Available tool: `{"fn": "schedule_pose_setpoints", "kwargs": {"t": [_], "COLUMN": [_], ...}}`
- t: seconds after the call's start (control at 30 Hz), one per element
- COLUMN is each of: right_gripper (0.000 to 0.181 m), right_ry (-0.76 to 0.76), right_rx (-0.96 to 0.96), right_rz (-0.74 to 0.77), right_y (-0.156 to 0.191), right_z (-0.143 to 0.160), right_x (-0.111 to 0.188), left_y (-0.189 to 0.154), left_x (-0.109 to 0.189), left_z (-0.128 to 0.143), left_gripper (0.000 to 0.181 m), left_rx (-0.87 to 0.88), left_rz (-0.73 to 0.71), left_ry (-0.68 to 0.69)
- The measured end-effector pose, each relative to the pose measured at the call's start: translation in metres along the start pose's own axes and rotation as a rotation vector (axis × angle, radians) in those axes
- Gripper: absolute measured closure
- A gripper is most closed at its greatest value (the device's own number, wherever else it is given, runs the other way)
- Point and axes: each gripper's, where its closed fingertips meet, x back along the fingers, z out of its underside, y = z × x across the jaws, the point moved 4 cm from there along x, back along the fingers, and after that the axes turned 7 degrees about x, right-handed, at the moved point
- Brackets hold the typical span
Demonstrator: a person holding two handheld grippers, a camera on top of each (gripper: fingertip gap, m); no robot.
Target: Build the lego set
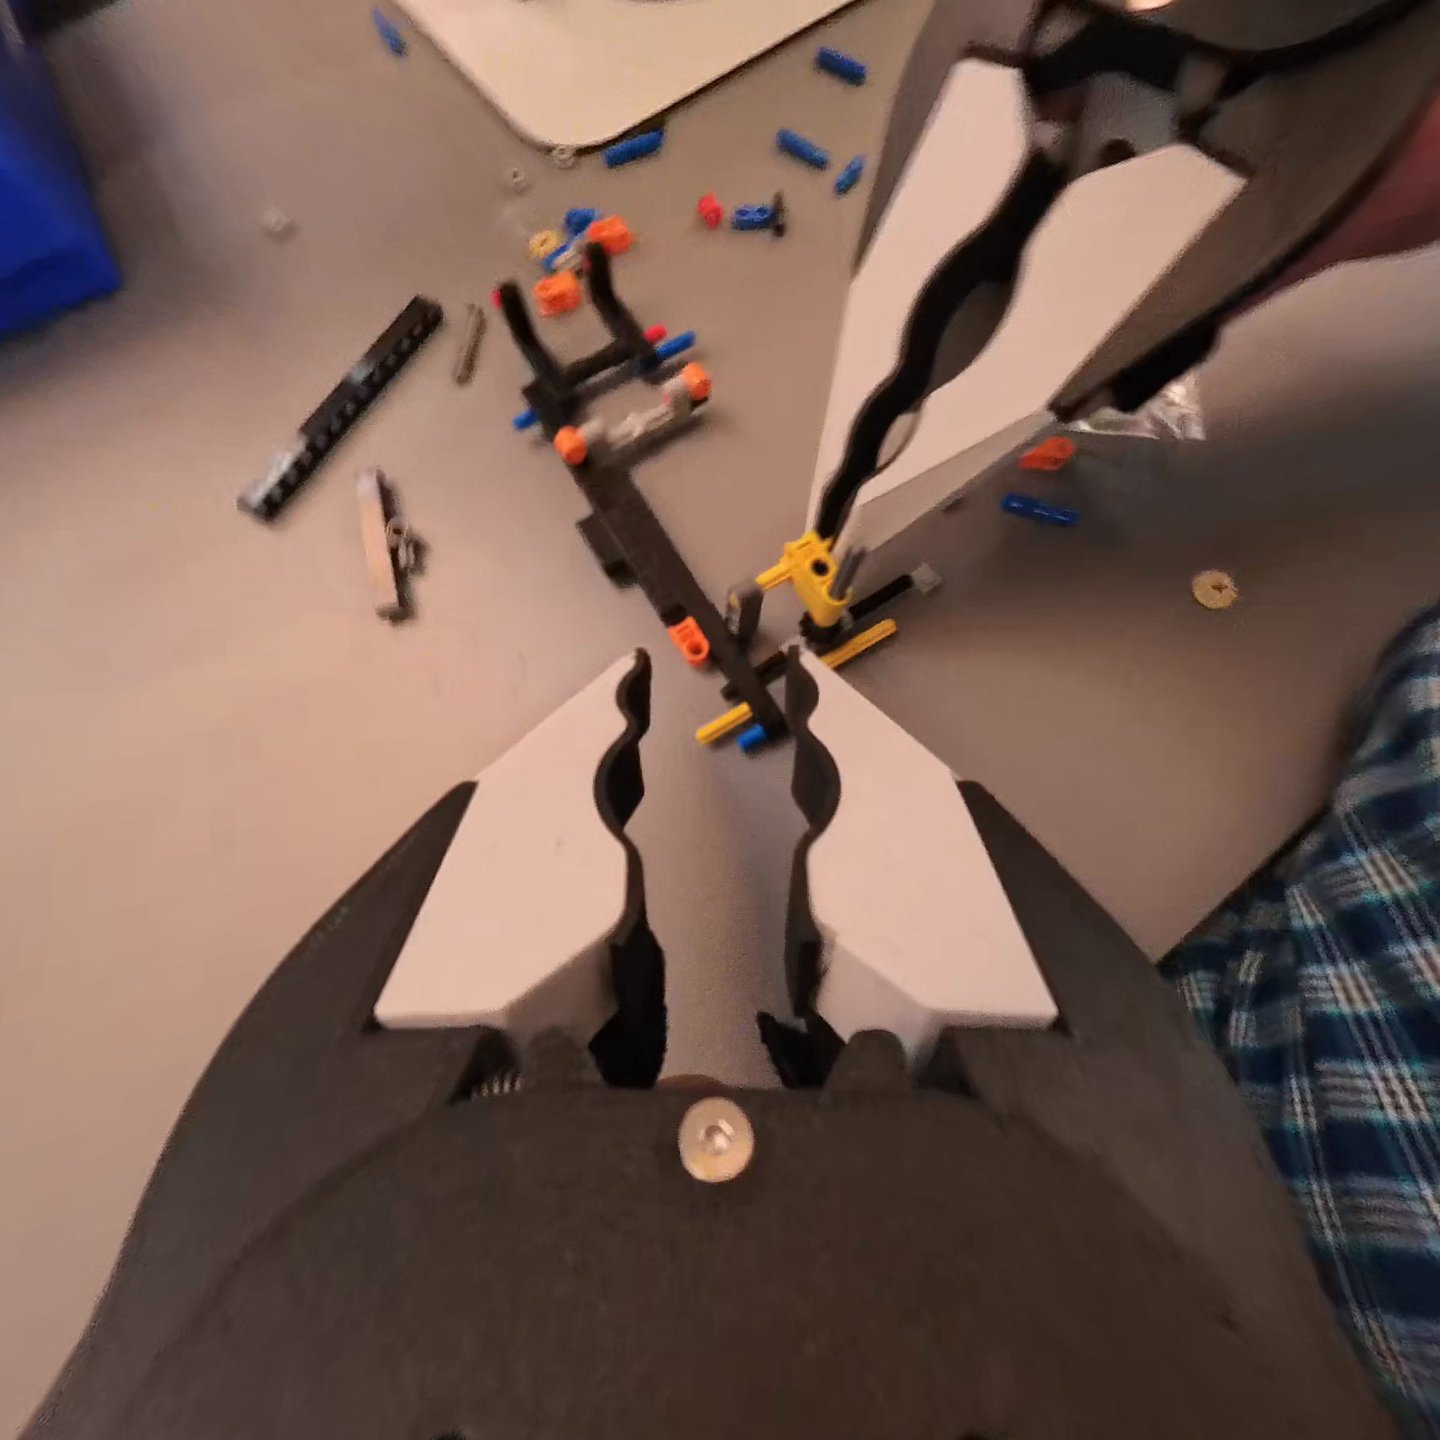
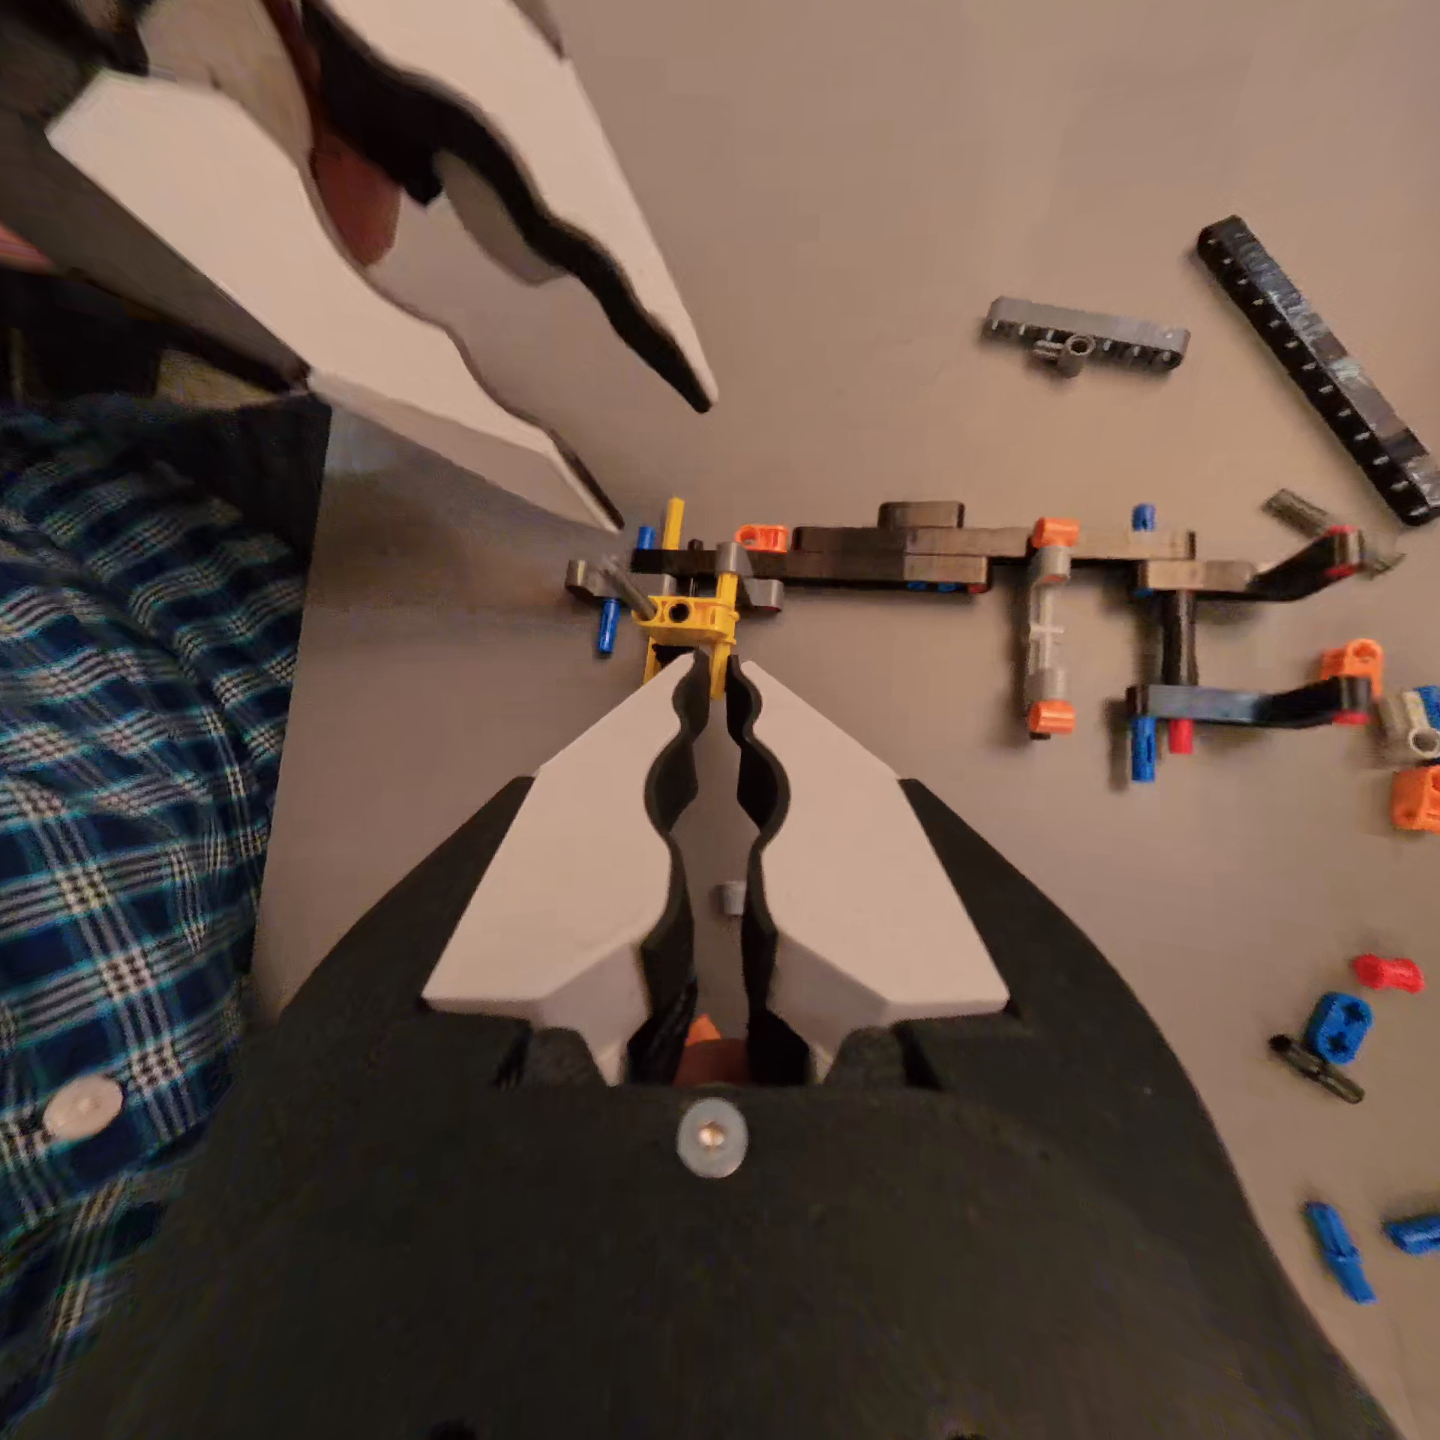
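A long black lego assembly [image 1: 639,522] with orange, blue and yellow parts lies on the grey table; it also shows in the right wrist view [image 2: 896,553]. My right gripper [image 2: 713,670] is shut on a yellow connector [image 2: 686,615] at the assembly's near end, and shows from the upper right in the left wrist view [image 1: 826,538]. My left gripper [image 1: 717,670] is open and empty. Its right fingertip [image 1: 795,670] sits right beside the assembly's end, where a yellow axle [image 1: 725,721] and a blue pin [image 1: 752,736] stick out. The left gripper [image 2: 658,461] also shows open in the right wrist view.
A loose long black beam [image 1: 343,405] and a grey beam [image 1: 382,545] lie left of the assembly. Several blue, orange and red small parts [image 1: 802,148] are scattered behind. A white sheet [image 1: 623,62] lies at the back, a blue bin [image 1: 39,195] at far left. A plaid sleeve [image 1: 1364,935] is at right.
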Motion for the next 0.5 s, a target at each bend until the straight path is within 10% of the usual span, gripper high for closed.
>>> {"fn": "schedule_pose_setpoints", "kwargs": {"t": [0.03,0.5], "right_gripper": [0.180,0.179], "right_ry": [0.001,0.054], "right_rx": [0.012,0.182], "right_rz": [-0.026,-0.212], "right_y": [-0.001,-0.002], "right_z": [0.000,0.005], "right_x": [0.001,0.005], "left_y": [-0.004,-0.019], "left_x": [-0.001,-0.038], "left_z": [-0.005,-0.002], "left_gripper": [0.153,0.176], "left_rx": [-0.071,-0.442], "left_rz": [0.037,0.251], "left_ry": [0.005,0.128]}}
